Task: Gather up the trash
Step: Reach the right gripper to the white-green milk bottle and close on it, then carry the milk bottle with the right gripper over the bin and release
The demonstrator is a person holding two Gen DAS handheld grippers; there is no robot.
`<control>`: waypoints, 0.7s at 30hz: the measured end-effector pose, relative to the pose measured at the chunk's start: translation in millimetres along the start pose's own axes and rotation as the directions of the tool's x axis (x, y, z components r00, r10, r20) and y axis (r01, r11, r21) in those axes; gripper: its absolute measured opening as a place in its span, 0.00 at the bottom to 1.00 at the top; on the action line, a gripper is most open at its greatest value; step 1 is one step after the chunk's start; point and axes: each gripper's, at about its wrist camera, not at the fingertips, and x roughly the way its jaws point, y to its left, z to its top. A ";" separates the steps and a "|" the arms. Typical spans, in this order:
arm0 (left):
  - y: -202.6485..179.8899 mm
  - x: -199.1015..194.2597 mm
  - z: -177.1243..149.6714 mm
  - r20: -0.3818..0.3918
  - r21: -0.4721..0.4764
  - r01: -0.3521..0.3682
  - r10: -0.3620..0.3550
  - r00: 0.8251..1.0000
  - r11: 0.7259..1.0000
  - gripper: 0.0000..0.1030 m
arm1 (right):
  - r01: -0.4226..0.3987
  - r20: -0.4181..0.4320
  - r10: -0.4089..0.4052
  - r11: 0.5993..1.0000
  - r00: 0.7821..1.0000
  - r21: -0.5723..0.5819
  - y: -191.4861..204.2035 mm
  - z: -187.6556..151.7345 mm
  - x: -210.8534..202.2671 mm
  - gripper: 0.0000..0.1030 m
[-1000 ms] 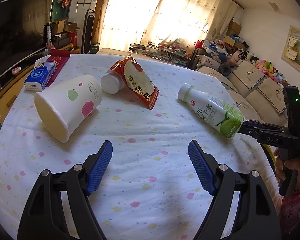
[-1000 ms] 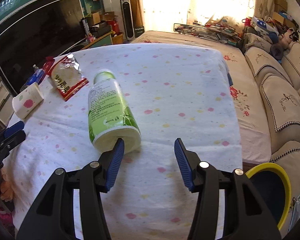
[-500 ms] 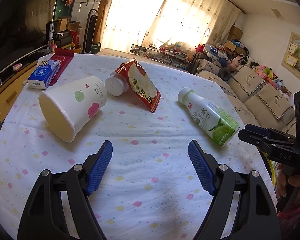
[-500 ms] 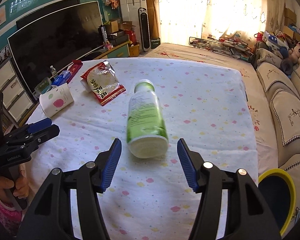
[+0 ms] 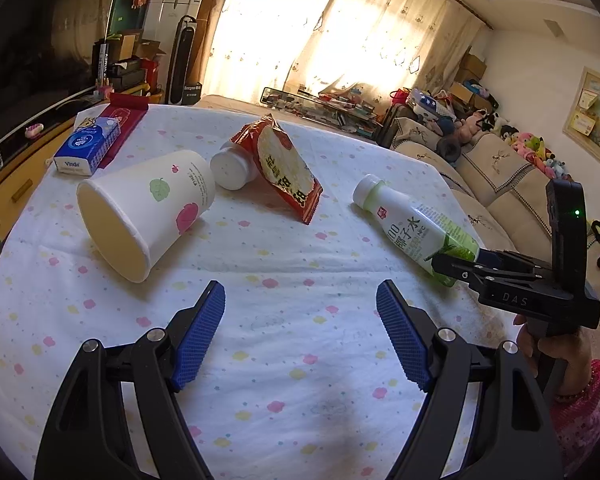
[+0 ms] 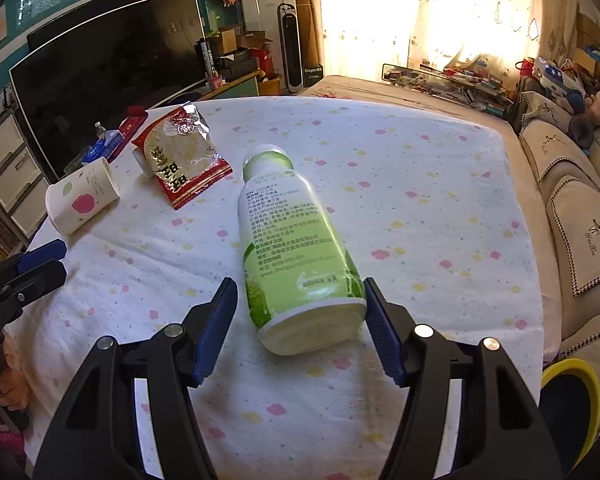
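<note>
Sunlight is glowing through cream curtains (image 5: 340,40) at 12 o'clock; a beige sofa (image 6: 580,208) is sitting at 3 o'clock, a dark television (image 6: 100,72) at 10 o'clock.

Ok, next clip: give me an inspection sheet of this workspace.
Surface: table under a dotted cloth.
Job's things: green bottle, paper cup, snack packet and white jar, all lying down.
Clutter: tissue pack.
Grippers: left gripper open, nothing between. Right gripper has just been opening; bottle's base between its jaws, ungripped.
Cables: nothing seen.
Surroundings: yellow-rimmed bin, sofa, television.
</note>
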 end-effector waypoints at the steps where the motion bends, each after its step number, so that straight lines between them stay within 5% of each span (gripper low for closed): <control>1: 0.4 0.5 0.3 -0.001 -0.001 0.000 0.000 1.000 1.000 0.75 | -0.003 0.004 0.003 1.000 1.000 -0.008 1.4 0.8 0.7 0.59; 6: 1.2 1.6 0.8 -0.002 -0.003 0.000 0.000 1.000 1.000 0.75 | 0.003 0.001 -0.003 1.000 1.000 -0.027 4.6 -0.6 0.9 0.51; 21: 1.7 5.2 -0.4 -0.007 0.005 -0.010 0.010 1.000 1.000 0.75 | -0.049 0.108 0.040 0.995 0.993 0.084 -21.7 -29.3 -65.5 0.49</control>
